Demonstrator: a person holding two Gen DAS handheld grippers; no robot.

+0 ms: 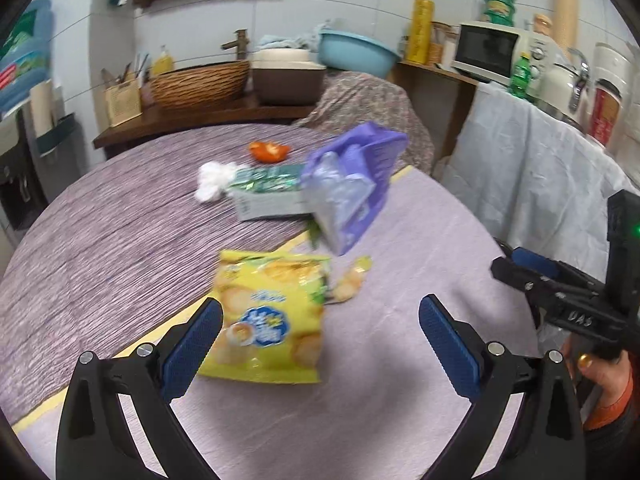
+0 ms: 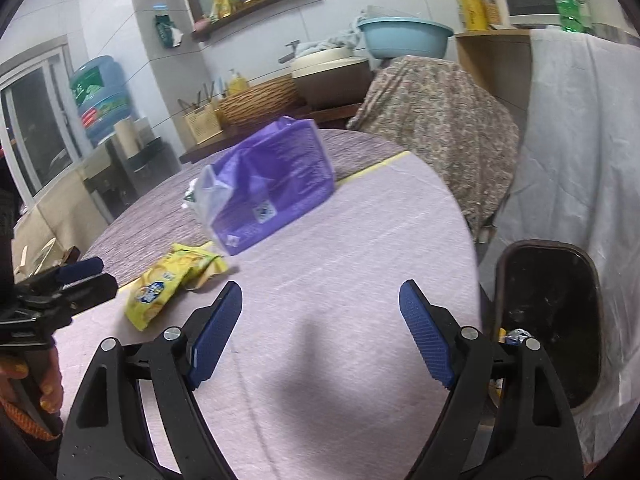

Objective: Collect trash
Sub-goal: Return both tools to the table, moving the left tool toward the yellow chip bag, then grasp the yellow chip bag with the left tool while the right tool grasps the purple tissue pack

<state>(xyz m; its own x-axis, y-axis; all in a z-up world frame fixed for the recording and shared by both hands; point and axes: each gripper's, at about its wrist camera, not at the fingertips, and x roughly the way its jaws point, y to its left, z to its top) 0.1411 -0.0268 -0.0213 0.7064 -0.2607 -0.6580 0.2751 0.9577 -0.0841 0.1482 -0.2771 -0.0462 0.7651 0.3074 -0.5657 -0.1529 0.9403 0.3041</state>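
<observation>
A yellow snack bag lies flat on the round table, just ahead of my left gripper, which is open and holds nothing. Beyond it a purple plastic package stands up, with a green-and-white wrapper, a white crumpled tissue and an orange peel further back. My right gripper is open and empty over the bare lilac cloth, with the purple package ahead and the yellow bag to its left. A black trash bin stands off the table's right edge.
A small torn yellow scrap lies beside the snack bag. A chair draped in floral cloth and a white-covered counter stand behind the table. Wicker basket, brown pot and blue basin sit on a far shelf.
</observation>
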